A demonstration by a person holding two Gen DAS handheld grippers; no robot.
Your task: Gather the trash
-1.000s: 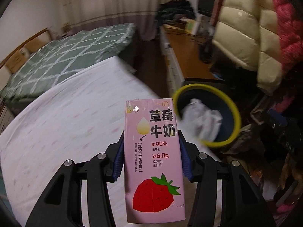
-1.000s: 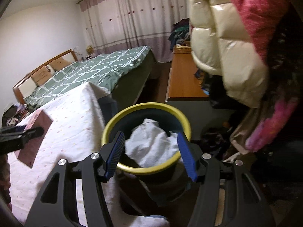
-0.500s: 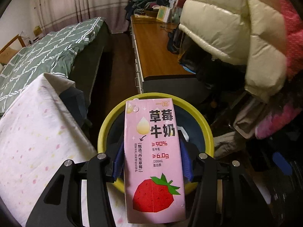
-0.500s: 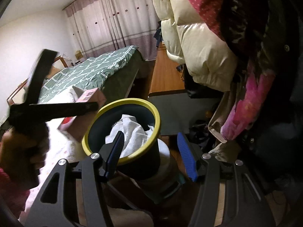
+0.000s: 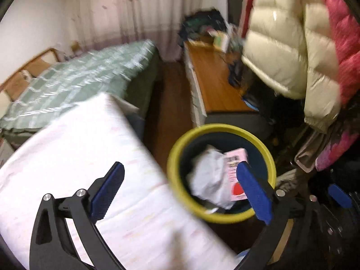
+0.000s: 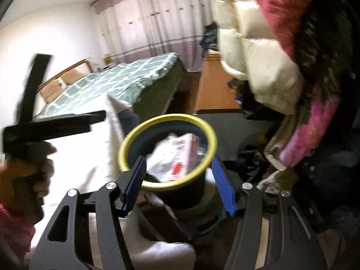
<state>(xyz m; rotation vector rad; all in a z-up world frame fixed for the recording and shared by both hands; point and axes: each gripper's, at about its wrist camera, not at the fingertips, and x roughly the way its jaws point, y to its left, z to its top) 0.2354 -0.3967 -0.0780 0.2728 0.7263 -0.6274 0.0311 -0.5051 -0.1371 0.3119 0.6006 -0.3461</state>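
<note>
My left gripper (image 5: 180, 180) has just been opening and now stands spread wide with nothing between its blue pads. The pink strawberry-milk carton (image 5: 235, 175) lies inside the dark round bin with the yellow rim (image 5: 180, 148), against crumpled white paper (image 5: 209, 180).

My right gripper (image 6: 178, 184) is partly open, its jaws standing either side of the bin; I cannot tell whether the pads touch the wall.

The bin sits just beside a white speckled bedsheet (image 5: 78, 157). Beyond are a green checked bed (image 6: 117, 85), a wooden bench (image 5: 213, 83) and hanging cream and pink padded jackets (image 5: 292, 51).

Both views are motion-blurred, and the bin's base is hidden.
</note>
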